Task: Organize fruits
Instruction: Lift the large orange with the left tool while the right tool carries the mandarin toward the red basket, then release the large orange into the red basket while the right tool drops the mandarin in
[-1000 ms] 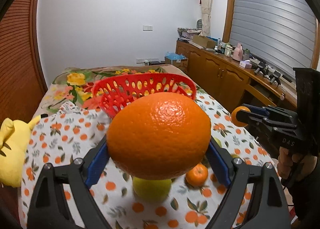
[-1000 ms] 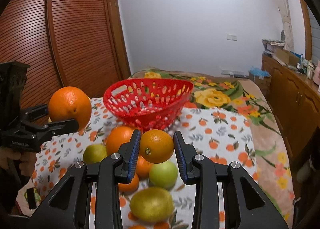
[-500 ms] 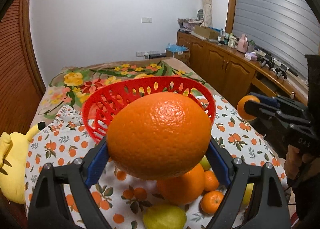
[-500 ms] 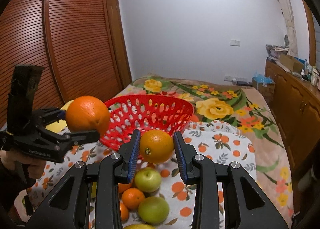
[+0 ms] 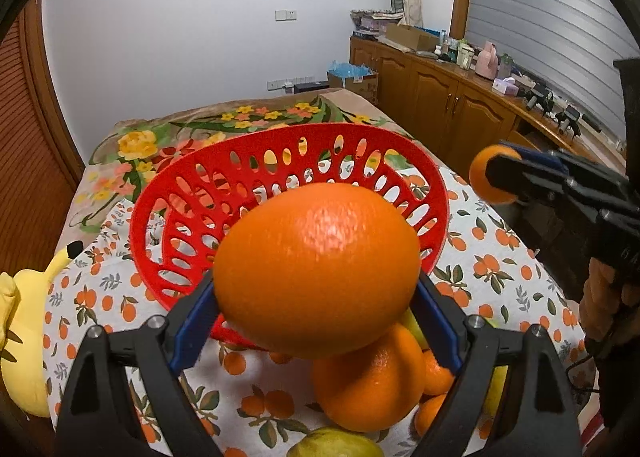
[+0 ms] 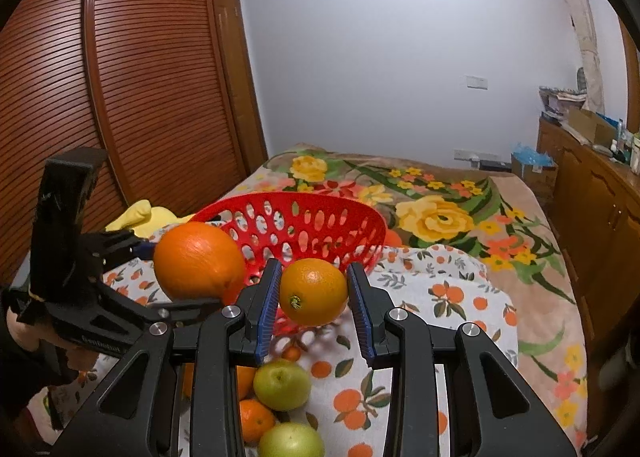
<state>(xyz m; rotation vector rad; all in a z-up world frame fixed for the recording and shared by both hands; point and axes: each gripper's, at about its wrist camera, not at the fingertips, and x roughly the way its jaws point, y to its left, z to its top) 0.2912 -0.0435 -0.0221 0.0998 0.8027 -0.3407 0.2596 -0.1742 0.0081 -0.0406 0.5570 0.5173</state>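
Left hand-held gripper: blue pads spread wide and pinching a large orange across its middle. Fruit hangs in the air just short of the near rim of the red basket, which lies straight ahead and slightly below.

Right hand-held gripper: pads drawn close, pinching a small orange, stem end facing the camera. Same basket directly ahead, just beyond the fingertips; its near wall sits behind the fruit.

Step in hand, as I judge it: carrying both oranges to the basket, neither released. Basket appears empty through its slotted walls. Next move calls for bringing each fruit over the rim and above the basket floor, lowering, then parting the pads. The two grippers sit close together, so staggered drops seem safer.

Below and behind the grippers, on the orange-print cloth over the bed: loose pile of another large orange, green apples, small tangerines. Yellow plush toy far left.
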